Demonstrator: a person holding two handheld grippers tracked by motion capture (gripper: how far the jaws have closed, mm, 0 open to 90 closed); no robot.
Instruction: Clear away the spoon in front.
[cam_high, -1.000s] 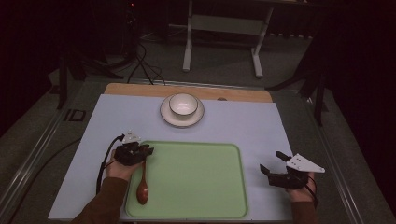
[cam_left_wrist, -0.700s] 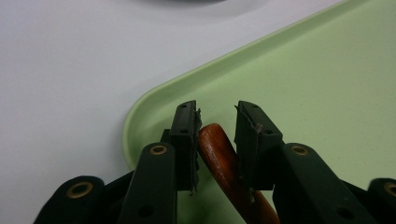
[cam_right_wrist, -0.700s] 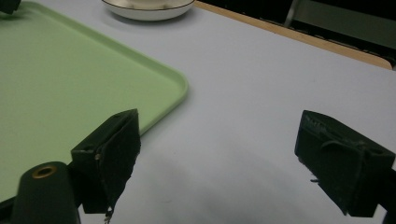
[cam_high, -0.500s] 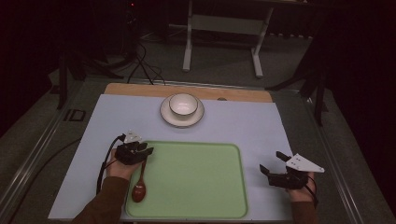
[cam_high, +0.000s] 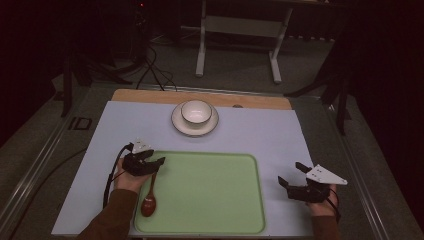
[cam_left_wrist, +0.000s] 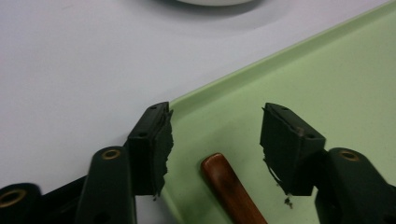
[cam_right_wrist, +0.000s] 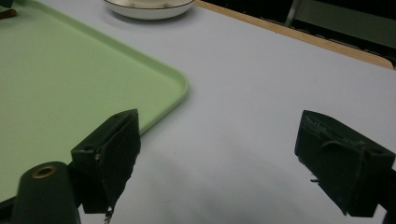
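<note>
Brown wooden spoon (cam_left_wrist: 232, 189) lies on the green tray (cam_left_wrist: 327, 84) between the left gripper's (cam_left_wrist: 215, 140) released jaws, untouched.

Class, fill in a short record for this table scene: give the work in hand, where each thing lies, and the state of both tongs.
work: spoon lies in tray, released
spoon: brown, by the tray's left edge, handle between the left jaws, untouched
tray: green, on the white mat
bowl: white, on a saucer beyond the tray
left tongs: open, over the tray's near-left corner
right tongs: open, over the mat right of the tray
</note>
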